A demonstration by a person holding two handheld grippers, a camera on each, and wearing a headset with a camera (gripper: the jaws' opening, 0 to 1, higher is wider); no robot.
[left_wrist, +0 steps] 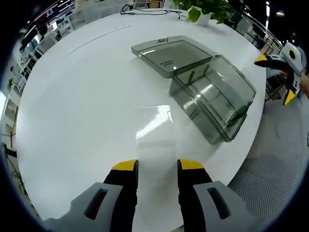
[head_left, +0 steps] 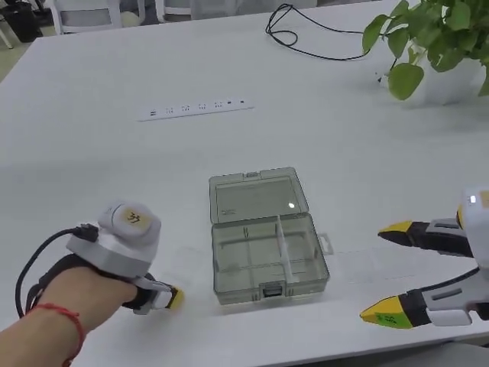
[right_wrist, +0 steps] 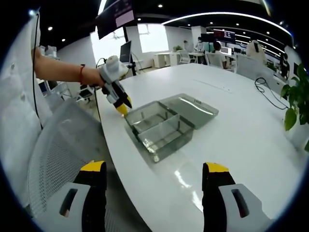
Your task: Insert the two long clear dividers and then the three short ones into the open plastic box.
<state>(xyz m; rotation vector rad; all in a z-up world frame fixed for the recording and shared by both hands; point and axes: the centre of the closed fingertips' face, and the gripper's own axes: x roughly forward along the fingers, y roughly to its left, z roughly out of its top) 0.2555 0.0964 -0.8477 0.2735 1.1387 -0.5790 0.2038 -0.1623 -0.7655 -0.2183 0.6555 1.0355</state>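
The open smoky plastic box (head_left: 267, 256) lies in the middle of the table, its lid (head_left: 256, 195) folded back on the far side. One clear divider (head_left: 281, 241) stands inside it, running front to back. A flat clear divider (left_wrist: 154, 121) lies on the table ahead of my left gripper (left_wrist: 158, 166), which is slightly open and holds nothing. In the head view the left gripper (head_left: 174, 298) sits left of the box's front corner. My right gripper (right_wrist: 154, 167) is wide open and points at the box (right_wrist: 159, 125). More faint clear pieces (head_left: 367, 264) lie right of the box, near the right gripper (head_left: 390, 271).
A white power strip (head_left: 195, 108) lies farther back, with a black cable (head_left: 306, 34) and a potted plant (head_left: 435, 46) at the far right. The table's front edge runs just below both grippers. A mesh chair (right_wrist: 58, 159) stands beside the table.
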